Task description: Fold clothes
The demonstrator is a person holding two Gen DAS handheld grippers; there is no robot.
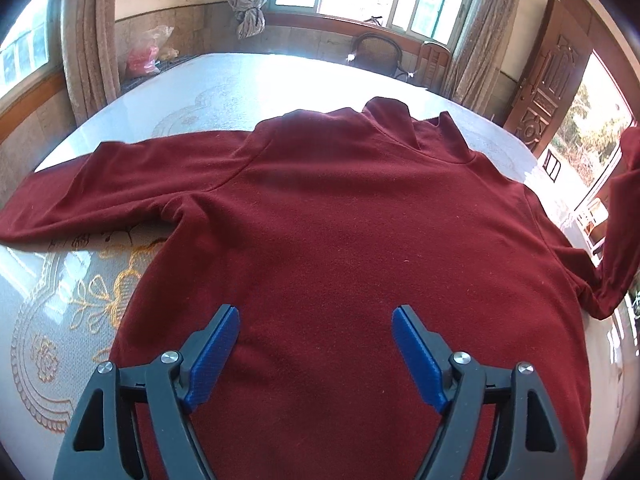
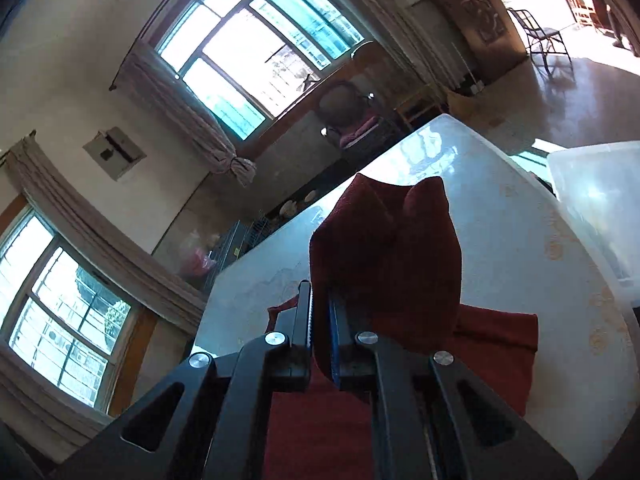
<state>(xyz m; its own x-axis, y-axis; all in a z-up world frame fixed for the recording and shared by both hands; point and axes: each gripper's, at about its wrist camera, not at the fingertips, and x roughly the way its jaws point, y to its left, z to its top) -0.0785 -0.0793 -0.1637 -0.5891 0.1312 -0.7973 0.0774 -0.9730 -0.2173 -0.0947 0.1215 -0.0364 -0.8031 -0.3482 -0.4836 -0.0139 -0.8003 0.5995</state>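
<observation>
Pinching a lifted sleeve (image 2: 384, 248), the right claw (image 2: 321, 312); left claw (image 1: 315, 320) spread above the sweater (image 1: 340, 208); plastic bin (image 2: 600, 208) nearby.
</observation>
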